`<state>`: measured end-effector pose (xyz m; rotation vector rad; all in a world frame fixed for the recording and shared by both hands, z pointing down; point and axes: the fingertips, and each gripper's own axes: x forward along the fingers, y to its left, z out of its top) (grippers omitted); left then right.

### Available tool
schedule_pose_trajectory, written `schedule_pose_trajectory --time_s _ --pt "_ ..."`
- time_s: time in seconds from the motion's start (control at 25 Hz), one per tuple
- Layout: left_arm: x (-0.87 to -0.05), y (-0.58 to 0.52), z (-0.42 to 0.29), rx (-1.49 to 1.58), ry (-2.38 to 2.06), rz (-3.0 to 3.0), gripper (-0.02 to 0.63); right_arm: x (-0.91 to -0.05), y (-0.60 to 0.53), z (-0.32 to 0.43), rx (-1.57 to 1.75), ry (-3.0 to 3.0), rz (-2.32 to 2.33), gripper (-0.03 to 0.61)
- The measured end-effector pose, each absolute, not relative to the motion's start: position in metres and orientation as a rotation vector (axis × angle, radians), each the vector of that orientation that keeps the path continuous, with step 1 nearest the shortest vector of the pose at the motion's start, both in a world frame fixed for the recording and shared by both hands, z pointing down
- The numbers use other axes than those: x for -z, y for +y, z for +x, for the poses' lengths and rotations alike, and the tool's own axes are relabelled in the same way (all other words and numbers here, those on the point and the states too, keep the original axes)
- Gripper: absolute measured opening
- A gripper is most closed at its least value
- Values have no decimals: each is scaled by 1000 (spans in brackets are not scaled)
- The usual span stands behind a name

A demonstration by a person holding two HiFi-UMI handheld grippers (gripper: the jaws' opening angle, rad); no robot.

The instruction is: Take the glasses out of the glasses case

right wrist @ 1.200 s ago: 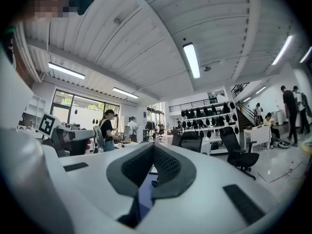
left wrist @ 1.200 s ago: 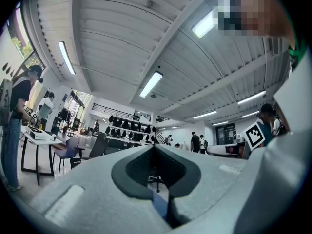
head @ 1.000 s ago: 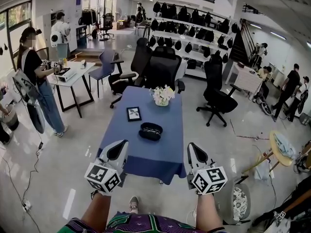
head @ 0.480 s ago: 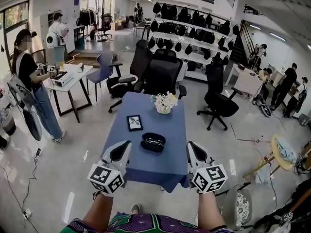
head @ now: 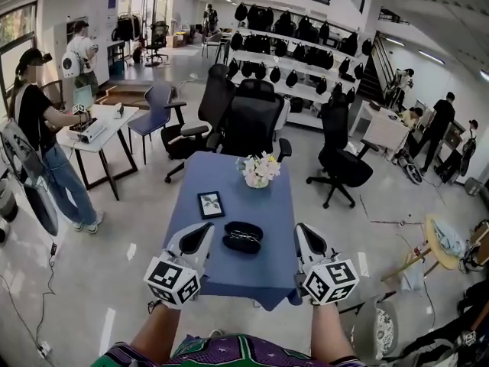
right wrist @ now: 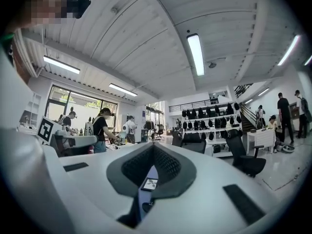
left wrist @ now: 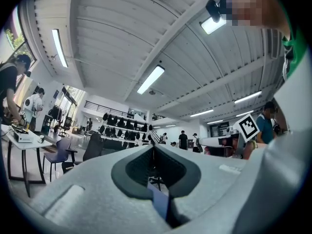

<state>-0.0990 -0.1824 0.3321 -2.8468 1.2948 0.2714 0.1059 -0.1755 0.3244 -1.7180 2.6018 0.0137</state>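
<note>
- A dark glasses case lies on the blue-covered bench, near its front edge, roughly between the two hand-held claws; whether its lid is up cannot be told from the head view.
- The left claw hovers just left of the case, apart from it, its jaws pressed together at the tips and gripping nothing.
- The right claw hangs off the bench's right front corner (farther from the case than its partner), jaws likewise together and empty.
- A small picture frame stands behind the case to the left; it also shows through the slit below the right claw's tips.
- A pot of pale flowers sits toward the bench's far end, with black office chairs beyond.
</note>
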Motion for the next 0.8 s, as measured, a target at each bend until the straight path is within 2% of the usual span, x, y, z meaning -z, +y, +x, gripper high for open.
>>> schedule_pose_trajectory --time_s 0.8 --pt "-363 -254 -91 -288 1236 -2929 17 -356 -236 106 83 2598 -1791 2"
